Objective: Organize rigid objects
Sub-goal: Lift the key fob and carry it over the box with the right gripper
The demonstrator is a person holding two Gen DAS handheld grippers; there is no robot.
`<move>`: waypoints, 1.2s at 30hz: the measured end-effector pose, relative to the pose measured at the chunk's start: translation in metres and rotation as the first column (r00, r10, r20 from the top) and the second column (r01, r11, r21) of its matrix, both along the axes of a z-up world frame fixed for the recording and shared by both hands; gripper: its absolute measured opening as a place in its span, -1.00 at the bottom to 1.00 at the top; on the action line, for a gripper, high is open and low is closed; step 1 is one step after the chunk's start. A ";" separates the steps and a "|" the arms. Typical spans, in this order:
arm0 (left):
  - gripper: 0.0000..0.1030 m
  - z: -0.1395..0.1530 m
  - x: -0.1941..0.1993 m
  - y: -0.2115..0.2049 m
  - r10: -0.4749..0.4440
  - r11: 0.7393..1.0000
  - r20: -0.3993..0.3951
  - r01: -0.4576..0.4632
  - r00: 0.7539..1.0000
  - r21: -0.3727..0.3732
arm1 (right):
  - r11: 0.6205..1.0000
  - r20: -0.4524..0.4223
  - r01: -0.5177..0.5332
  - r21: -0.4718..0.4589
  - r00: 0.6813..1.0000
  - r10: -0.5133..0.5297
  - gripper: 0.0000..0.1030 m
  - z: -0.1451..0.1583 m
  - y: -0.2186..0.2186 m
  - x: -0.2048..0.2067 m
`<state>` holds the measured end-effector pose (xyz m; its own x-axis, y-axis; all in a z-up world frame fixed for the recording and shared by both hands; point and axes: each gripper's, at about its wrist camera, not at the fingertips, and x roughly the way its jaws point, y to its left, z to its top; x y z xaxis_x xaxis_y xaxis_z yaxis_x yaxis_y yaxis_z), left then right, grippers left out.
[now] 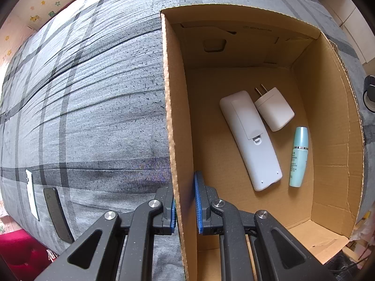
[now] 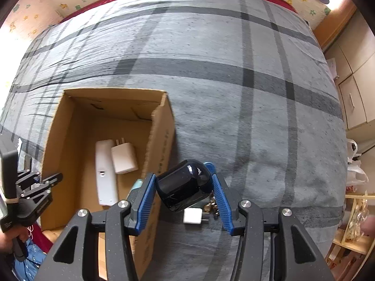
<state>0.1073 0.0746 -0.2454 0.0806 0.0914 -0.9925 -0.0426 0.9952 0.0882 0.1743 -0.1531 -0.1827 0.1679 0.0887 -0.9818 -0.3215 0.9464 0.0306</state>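
Observation:
An open cardboard box [image 1: 332, 126] lies on the grey plaid bed. Inside it lie a white remote [image 1: 250, 138], a white plug charger [image 1: 273, 109] and a pale teal bottle [image 1: 298, 157]. My left gripper [image 1: 185, 201] is shut on the box's left wall [image 1: 174, 126], one finger on each side. It also shows in the right wrist view [image 2: 44, 182] at the box's left side. My right gripper [image 2: 185, 187] is shut on a glossy black rounded object [image 2: 185, 185], held just right of the box [image 2: 161, 140]. Below it lie a small white adapter [image 2: 192, 216] and keys [image 2: 211, 207].
A white phone [image 1: 31, 194] and a black phone [image 1: 57, 214] lie on the bed to the left of the box. Wooden cabinets [image 2: 354, 93] and shelves with bags [image 2: 356, 222] stand to the right of the bed. Wallpapered wall runs behind.

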 end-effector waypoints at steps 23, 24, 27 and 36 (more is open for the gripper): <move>-0.75 0.000 -0.002 0.002 -0.001 1.000 0.007 0.001 1.000 -0.008 | 0.978 -0.032 -0.196 0.065 0.980 0.198 0.02 -0.009 0.089 -0.036; -0.75 0.000 -0.002 0.002 0.000 1.000 0.007 0.000 1.000 -0.010 | 0.977 -0.037 -0.205 0.062 0.978 0.207 0.02 -0.012 0.092 -0.037; -0.74 0.000 -0.002 0.002 0.000 1.000 0.008 0.000 1.000 -0.011 | 0.974 -0.051 -0.219 0.057 0.974 0.222 0.02 -0.022 0.099 -0.041; -0.74 0.000 -0.002 0.003 0.001 1.000 0.010 -0.001 1.000 -0.013 | 0.969 -0.096 -0.246 0.031 0.964 0.248 0.03 -0.057 0.113 -0.047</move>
<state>0.1050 0.0772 -0.2452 0.0900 0.0782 -0.9929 -0.0443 0.9962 0.0745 0.1278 -0.0402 -0.2394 0.0409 0.1341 -0.9901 -0.5394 0.8371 0.0911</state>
